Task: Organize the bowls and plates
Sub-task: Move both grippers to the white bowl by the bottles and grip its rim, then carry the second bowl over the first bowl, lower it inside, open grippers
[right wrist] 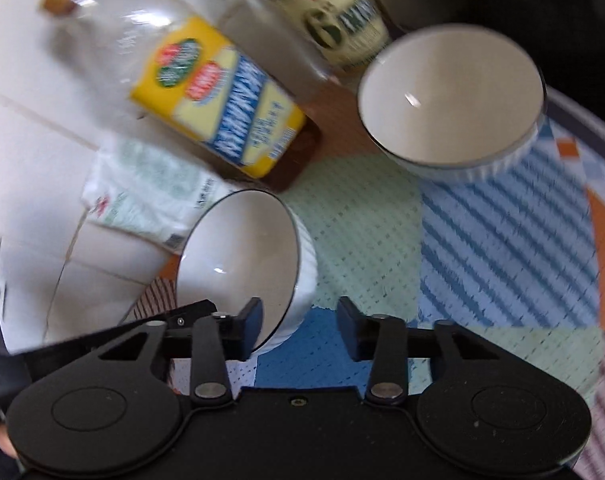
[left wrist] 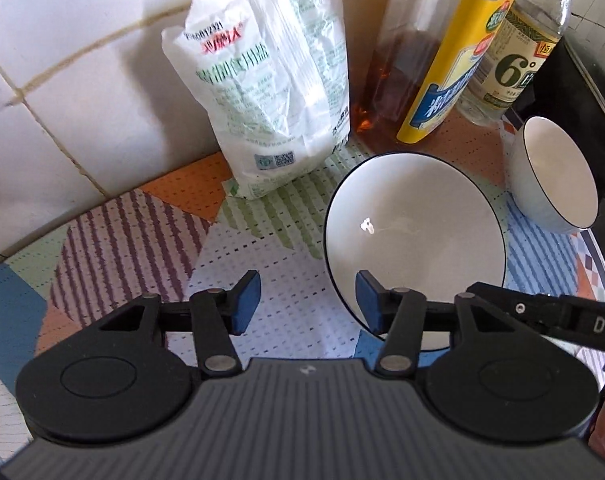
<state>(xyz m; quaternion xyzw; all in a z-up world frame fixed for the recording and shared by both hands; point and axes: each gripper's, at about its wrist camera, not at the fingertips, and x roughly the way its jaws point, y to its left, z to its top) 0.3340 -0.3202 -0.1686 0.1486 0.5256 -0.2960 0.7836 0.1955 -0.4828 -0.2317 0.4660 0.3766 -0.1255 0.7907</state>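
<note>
A white bowl with a dark rim (left wrist: 414, 236) stands on the patterned mat, and both grippers are at its near edge. My left gripper (left wrist: 307, 304) is open. One blue pad is over the bowl's inside and the other is outside, so the rim lies between them untouched. In the right wrist view the same bowl (right wrist: 238, 256) shows its ribbed outer wall. My right gripper (right wrist: 300, 326) is open astride that wall, its left pad inside the bowl and its right pad standing off. A second, similar bowl (left wrist: 554, 176) (right wrist: 450, 96) sits farther back on the right.
A white bag (left wrist: 270, 92) leans on the tiled wall (left wrist: 62, 40) behind the bowl. A yellow-labelled bottle (left wrist: 434, 72) and a clear bottle (left wrist: 514, 48) stand in the corner. A dark appliance (left wrist: 582, 80) borders the mat (left wrist: 142, 240) on the right.
</note>
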